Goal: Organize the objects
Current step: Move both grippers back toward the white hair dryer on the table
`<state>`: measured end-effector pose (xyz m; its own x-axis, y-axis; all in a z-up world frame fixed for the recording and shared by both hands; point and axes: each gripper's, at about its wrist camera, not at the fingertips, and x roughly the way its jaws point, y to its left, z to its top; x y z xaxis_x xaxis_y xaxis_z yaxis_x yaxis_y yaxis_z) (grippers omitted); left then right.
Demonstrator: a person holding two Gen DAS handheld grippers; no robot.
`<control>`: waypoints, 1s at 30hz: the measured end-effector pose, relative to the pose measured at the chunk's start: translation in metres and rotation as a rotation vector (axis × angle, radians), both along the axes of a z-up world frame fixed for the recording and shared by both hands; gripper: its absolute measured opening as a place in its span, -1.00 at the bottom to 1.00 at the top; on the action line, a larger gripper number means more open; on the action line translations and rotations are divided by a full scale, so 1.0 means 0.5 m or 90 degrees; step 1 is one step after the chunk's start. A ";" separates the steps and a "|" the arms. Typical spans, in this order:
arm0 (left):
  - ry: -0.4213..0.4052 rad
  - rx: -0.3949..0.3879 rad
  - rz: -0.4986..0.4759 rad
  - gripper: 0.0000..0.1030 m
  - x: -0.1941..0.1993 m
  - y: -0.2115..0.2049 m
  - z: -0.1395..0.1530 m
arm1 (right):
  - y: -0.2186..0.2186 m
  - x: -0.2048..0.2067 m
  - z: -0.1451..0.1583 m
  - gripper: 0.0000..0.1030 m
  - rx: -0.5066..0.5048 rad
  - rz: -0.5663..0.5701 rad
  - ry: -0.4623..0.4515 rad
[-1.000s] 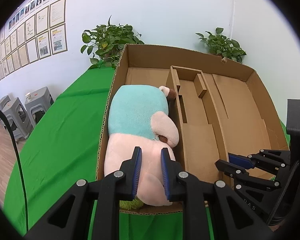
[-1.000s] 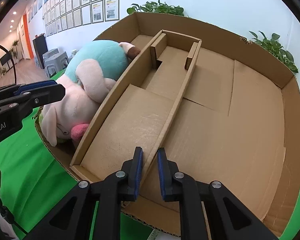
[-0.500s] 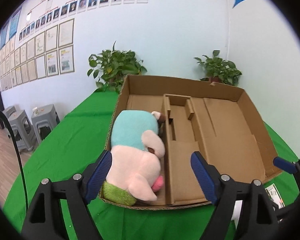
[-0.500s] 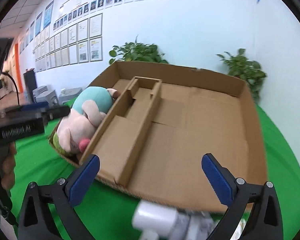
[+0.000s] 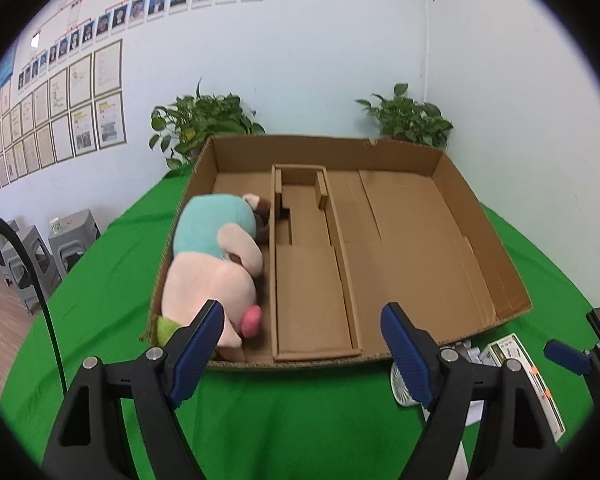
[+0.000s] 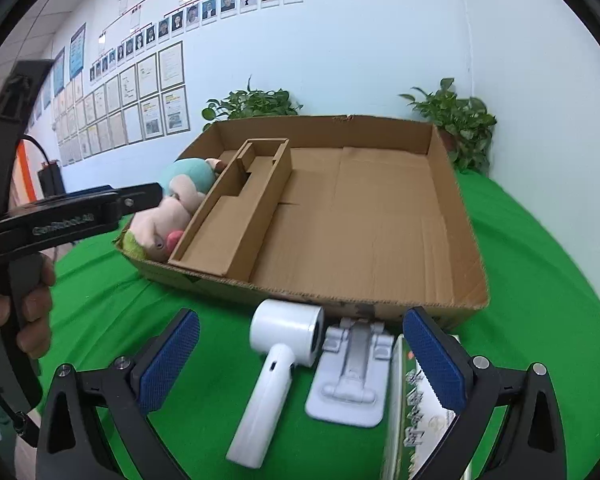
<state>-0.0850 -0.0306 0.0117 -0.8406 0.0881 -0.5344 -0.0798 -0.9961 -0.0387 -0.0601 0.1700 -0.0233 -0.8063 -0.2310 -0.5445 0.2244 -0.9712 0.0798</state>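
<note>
Blue rubber pads face each other across a wide gap on the right hand-held gripper, its jaws having just swung apart with nothing pinched between them. Directly under that gap, on the green worktop, lie three loose things side by side: a white hand-held fan with its round head at 12 o'clock and its handle trailing toward 7 o'clock, a white plastic bracket just to its 3 o'clock side, and a green-and-white printed packet touching the right pad's inner edge.

The left hand-held gripper is likewise spread, freshly opened, holding nothing; from the right wrist view its black body juts in from 9 o'clock, a person's hand wrapped round the grip.

Beyond both, toward 12 o'clock, sits a shallow cardboard box, open on top. A cardboard divider insert splits off a narrow channel along its left side. In that channel, pressed against the box's left wall, lies a plush toy, pink with a turquoise back, a pink snout pointing toward 6 o'clock. The wide right part of the box holds only bare cardboard.

Two potted plants stand behind the box against the pale wall, and framed papers hang at 10 o'clock.
</note>
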 end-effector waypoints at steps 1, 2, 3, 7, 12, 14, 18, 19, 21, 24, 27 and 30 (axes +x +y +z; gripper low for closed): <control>-0.005 0.003 -0.002 0.56 0.000 0.000 -0.002 | 0.006 0.010 -0.004 0.99 -0.010 0.007 -0.005; -0.007 0.007 -0.002 0.56 0.005 0.001 -0.004 | 0.008 0.013 -0.009 0.99 -0.013 0.010 -0.008; -0.008 0.012 -0.003 0.56 0.007 0.000 -0.005 | 0.007 0.015 -0.016 0.99 -0.015 0.012 -0.014; -0.008 0.019 -0.008 0.56 0.024 0.008 -0.010 | 0.019 0.029 -0.042 0.98 -0.025 0.007 -0.039; -0.005 -0.003 -0.020 -0.02 0.051 0.029 -0.025 | 0.023 0.050 -0.066 0.79 -0.027 0.006 -0.052; -0.035 0.018 -0.036 -0.56 0.052 0.029 -0.039 | 0.020 0.058 -0.077 0.47 -0.030 0.017 -0.063; -0.086 0.048 -0.066 -0.61 0.053 0.033 -0.066 | 0.002 0.066 -0.099 0.04 -0.025 0.037 -0.087; -0.091 0.047 -0.065 -0.28 0.055 0.035 -0.071 | -0.005 0.065 -0.103 0.04 -0.024 0.044 -0.094; -0.095 0.053 -0.054 0.54 0.055 0.035 -0.078 | -0.020 0.061 -0.110 0.08 -0.017 0.053 -0.103; -0.091 0.091 -0.058 0.59 0.057 0.031 -0.084 | -0.042 0.048 -0.126 0.48 0.000 0.053 -0.122; -0.115 0.116 -0.070 0.59 0.048 0.033 -0.095 | -0.055 0.034 -0.143 0.49 0.008 0.047 -0.148; -0.130 0.133 -0.091 0.59 0.045 0.039 -0.104 | -0.063 0.027 -0.153 0.48 0.016 0.047 -0.155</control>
<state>-0.0627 -0.0113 -0.0403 -0.6892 0.3225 -0.6489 -0.1875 -0.9444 -0.2703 -0.0469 0.1387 -0.0996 -0.6328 -0.2675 -0.7266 0.2717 -0.9555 0.1152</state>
